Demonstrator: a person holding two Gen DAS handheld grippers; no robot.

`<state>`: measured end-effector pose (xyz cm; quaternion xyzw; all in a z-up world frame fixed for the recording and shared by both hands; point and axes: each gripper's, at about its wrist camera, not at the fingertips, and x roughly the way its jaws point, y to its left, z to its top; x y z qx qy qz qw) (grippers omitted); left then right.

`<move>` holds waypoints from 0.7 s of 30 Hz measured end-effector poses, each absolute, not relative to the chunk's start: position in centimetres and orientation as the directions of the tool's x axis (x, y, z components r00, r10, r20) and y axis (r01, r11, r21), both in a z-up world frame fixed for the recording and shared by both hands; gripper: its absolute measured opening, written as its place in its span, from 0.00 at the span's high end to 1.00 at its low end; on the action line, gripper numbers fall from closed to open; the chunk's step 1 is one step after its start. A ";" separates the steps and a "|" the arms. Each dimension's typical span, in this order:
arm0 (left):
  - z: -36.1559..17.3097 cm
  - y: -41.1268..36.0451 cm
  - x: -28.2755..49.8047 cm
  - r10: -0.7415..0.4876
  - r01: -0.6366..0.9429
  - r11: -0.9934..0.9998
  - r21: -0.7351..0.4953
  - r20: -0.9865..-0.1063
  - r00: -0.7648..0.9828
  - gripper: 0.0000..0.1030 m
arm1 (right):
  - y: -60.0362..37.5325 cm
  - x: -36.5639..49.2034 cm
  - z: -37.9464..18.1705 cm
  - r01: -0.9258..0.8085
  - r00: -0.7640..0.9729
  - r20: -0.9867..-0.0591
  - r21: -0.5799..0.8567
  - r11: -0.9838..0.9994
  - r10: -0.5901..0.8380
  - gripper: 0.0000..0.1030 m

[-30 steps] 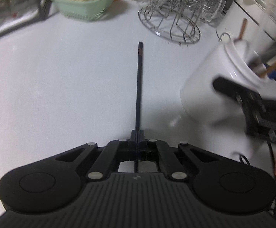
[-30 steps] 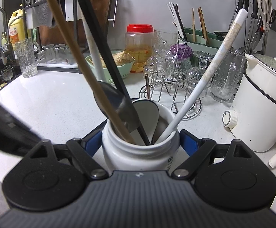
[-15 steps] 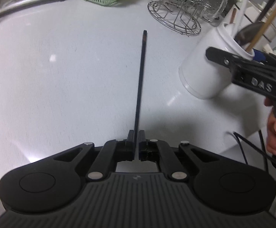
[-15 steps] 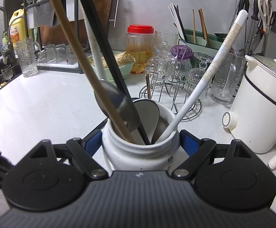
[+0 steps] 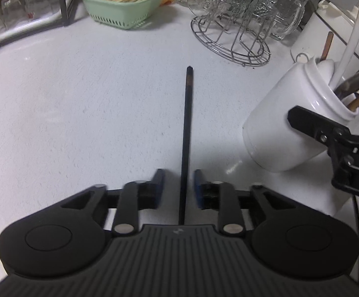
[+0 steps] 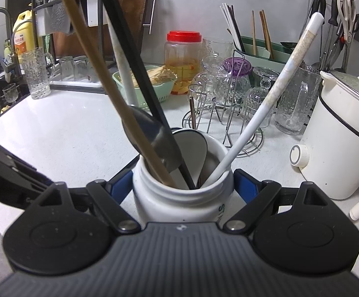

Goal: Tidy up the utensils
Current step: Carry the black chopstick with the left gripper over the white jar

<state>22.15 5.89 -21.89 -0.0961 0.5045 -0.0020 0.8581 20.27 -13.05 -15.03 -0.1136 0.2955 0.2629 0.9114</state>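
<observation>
On the white desk [image 5: 80, 104], a single black chopstick [image 5: 186, 133] is seen lying lengthwise, its near end between the spread fingers of the left gripper [image 5: 179, 184] and touched by neither pad. To its right, a white jar [image 6: 179, 198] is gripped at its sides by the right gripper [image 6: 182, 185] (in the left wrist view it appears tilted). A metal spoon [image 6: 152, 138], black and wooden chopsticks and a white handle are held in the jar.
</observation>
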 end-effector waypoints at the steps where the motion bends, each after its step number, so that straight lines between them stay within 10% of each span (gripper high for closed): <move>1: -21.9 5.8 22.4 -0.084 -0.094 0.984 -0.148 -0.868 0.489 0.61 | -13.1 20.3 -15.0 -0.546 0.687 -0.599 -0.051 0.836 0.412 0.13; 16: -21.8 5.7 23.6 -0.089 -0.094 0.984 -0.152 -0.875 0.476 0.55 | -13.1 20.2 -15.1 -0.549 0.688 -0.595 -0.053 0.834 0.415 0.13; 21: -21.8 4.5 23.8 -0.036 -0.068 0.995 -0.076 -0.884 0.465 0.75 | -13.0 20.2 -15.1 -0.547 0.689 -0.595 -0.052 0.836 0.414 0.13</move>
